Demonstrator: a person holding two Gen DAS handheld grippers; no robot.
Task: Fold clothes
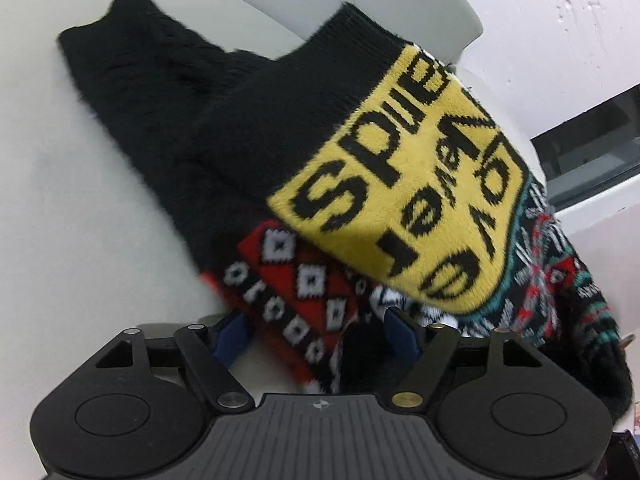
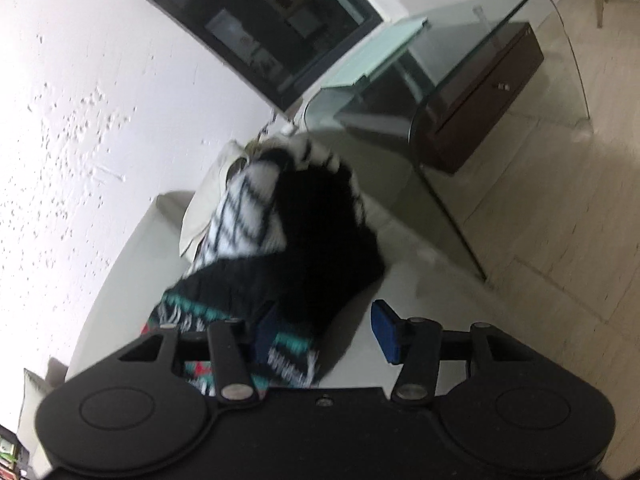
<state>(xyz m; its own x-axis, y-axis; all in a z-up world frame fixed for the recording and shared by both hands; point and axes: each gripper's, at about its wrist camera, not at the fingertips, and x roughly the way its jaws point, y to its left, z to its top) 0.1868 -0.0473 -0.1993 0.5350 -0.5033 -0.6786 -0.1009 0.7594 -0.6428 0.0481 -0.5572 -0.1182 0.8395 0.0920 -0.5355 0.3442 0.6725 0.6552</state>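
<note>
A knitted sweater point(image 1: 360, 184) is seen lying on a white table point(image 1: 80, 200), its black sleeves extending toward 11 o'clock in the left wrist view. A yellow lettered panel point(image 1: 400, 216) is folded over the red-and-white patterned knit point(image 1: 296, 280).

The left gripper point(image 1: 316, 340) is observed with jaws apart; patterned fabric lies between the blue pads point(image 1: 232, 340), but whether it is pressed cannot be told.

In the right wrist view, the sweater point(image 2: 304, 240) is bunched at 12 o'clock from the right gripper point(image 2: 324, 336). Its jaws stand apart: the left pad point(image 2: 266, 336) is against the knit, the right pad point(image 2: 386, 336) is clear of it. A glass side table point(image 2: 500, 100) is noted at 1 o'clock, on the floor.
</note>
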